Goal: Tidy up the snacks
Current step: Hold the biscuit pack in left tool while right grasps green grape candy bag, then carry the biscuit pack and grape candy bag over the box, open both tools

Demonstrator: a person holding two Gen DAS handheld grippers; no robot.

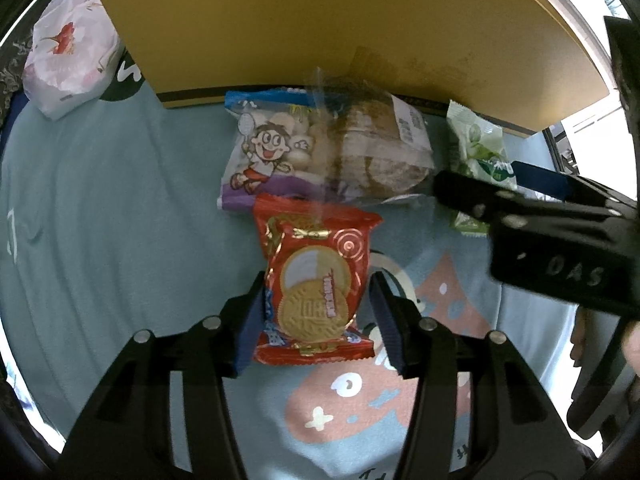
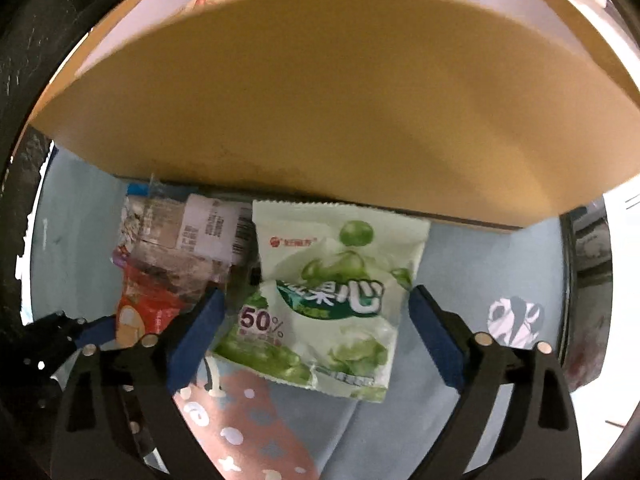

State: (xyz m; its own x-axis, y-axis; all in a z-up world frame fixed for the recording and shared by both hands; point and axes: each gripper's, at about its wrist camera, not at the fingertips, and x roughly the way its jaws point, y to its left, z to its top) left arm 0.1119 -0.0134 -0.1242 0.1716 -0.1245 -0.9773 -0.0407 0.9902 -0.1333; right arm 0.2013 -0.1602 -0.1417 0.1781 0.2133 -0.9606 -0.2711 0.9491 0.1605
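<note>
A red mooncake packet (image 1: 316, 288) lies on the light blue cloth, between the open fingers of my left gripper (image 1: 318, 292); the left pad touches its edge, the right pad stands apart. Behind it lie a cartoon snack bag (image 1: 272, 152) and a clear bag of brown cakes (image 1: 380, 152). A green candy bag (image 2: 332, 300) lies between the open fingers of my right gripper (image 2: 314, 312), not gripped. It also shows in the left wrist view (image 1: 480, 148), with the right gripper (image 1: 532, 216) over it. The red packet (image 2: 148, 308) shows at the left of the right wrist view.
A yellow-brown box (image 1: 320, 28) stands just behind the snacks, its wall (image 2: 320, 100) filling the upper right wrist view. A white floral packet (image 1: 68, 60) lies at the far left. The cloth (image 1: 100, 220) has cartoon prints.
</note>
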